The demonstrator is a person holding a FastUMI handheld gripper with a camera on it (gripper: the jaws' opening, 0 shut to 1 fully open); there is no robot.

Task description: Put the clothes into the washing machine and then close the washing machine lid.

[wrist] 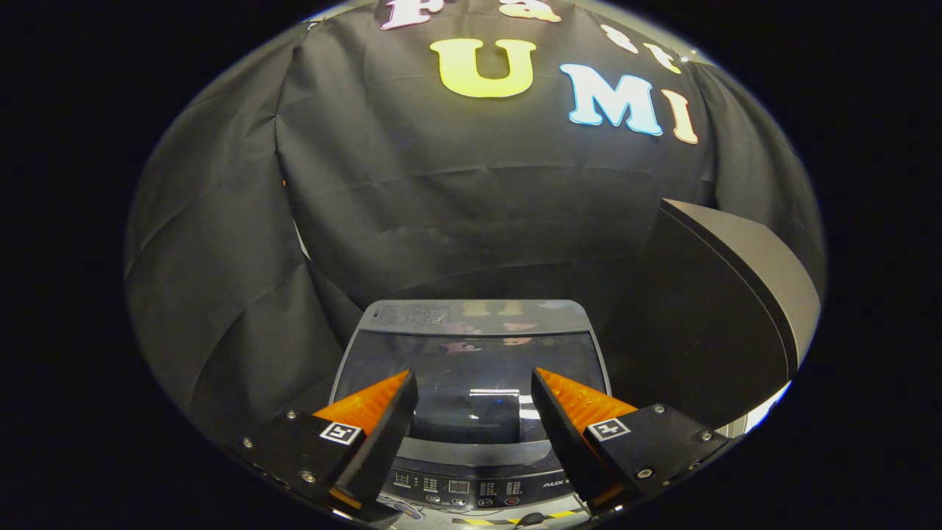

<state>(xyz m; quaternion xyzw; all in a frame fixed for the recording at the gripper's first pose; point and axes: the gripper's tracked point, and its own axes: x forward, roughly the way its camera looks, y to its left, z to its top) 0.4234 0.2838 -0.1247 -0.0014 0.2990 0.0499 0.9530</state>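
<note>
- The tool [475,401] is hanging spread and empty above the washing machine [471,412], its fingers apart over the glass lid [471,368].
- The lid is lying flat — apparently shut; no clothes are in sight.
- Risk: with the lid down, nothing is going in, and pressing down would be knocking the fingers on glass — or on the control panel [464,487].

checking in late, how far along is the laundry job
The washing machine lid lies flat and shut, so closing looks done. Whether clothes are inside cannot be told through the dark glass. The gripper hangs open above the lid, holding nothing. Nothing visible seems left.
</note>
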